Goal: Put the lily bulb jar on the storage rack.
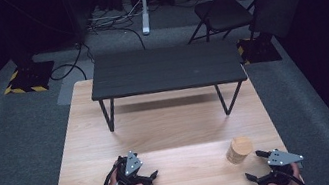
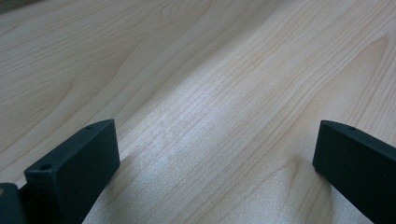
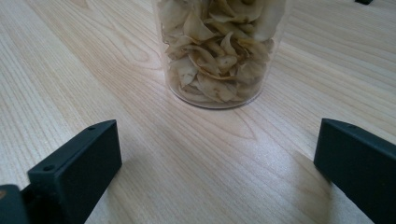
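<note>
Clear round plastic jar of pale dried chips (image 3: 220, 49) stands upright on light wooden tabletop (image 1: 168, 127), near right gripper (image 1: 260, 163), untouched. Step: approach. Right jaws spread wide, empty; left gripper (image 1: 150, 178) jaws spread, idle. Next: advance right gripper, straddle jar, close.

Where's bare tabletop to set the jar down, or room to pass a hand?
Widest free patch: the light wood table between the dark bench legs and both grippers. Also bare: between the left gripper and the clear jar of dried slices. Tight only at the near right corner, where the open right gripper sits just short of the jar.
</note>
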Demonstrator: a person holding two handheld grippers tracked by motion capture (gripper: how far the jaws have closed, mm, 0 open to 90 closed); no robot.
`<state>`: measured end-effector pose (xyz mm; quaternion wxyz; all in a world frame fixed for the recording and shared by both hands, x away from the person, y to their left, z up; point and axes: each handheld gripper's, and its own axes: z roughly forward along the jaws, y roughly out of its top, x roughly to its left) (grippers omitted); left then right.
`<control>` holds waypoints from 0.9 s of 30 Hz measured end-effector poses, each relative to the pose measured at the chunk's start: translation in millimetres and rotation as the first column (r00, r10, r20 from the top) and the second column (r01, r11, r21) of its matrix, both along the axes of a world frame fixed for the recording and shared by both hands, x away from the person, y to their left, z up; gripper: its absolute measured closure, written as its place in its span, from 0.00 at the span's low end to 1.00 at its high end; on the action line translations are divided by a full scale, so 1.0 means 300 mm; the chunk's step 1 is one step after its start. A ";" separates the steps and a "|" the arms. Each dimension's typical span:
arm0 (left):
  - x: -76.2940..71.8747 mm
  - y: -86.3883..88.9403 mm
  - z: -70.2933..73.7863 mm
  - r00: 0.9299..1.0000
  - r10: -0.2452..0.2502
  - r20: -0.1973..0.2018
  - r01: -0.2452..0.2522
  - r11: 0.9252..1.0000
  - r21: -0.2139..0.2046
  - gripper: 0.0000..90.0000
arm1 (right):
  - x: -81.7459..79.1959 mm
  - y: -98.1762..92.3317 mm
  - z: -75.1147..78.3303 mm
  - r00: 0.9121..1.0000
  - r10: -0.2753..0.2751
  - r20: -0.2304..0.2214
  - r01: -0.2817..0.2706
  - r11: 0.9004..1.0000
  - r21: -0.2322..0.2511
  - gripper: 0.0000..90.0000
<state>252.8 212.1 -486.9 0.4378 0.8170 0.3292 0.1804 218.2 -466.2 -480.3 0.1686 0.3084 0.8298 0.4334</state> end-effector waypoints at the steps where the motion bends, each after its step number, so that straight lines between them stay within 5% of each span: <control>1: 0.000 0.000 0.000 1.000 0.000 0.000 0.000 1.000 0.000 0.01 | 0.000 -0.001 0.000 1.000 0.000 0.000 0.000 1.000 -0.001 0.00; 6: 0.000 0.000 0.000 1.000 0.000 0.000 0.000 1.000 0.000 0.01 | -0.005 0.002 0.013 1.000 -0.020 -0.007 0.019 1.000 -0.013 0.01; 11: 0.000 0.000 0.000 1.000 0.000 0.000 0.000 1.000 0.000 0.01 | -0.006 -0.011 0.040 1.000 -0.022 0.003 0.022 0.999 0.050 0.01; 19: 0.001 0.001 0.001 1.000 -0.001 -0.001 0.001 1.000 0.000 0.01 | 0.071 0.076 0.160 0.999 0.048 -0.017 -0.048 0.999 -0.003 0.01; 27: 0.001 0.001 0.001 1.000 -0.002 -0.001 0.002 1.000 0.000 0.01 | 0.123 0.139 0.187 0.999 0.040 -0.022 -0.041 0.999 -0.011 0.00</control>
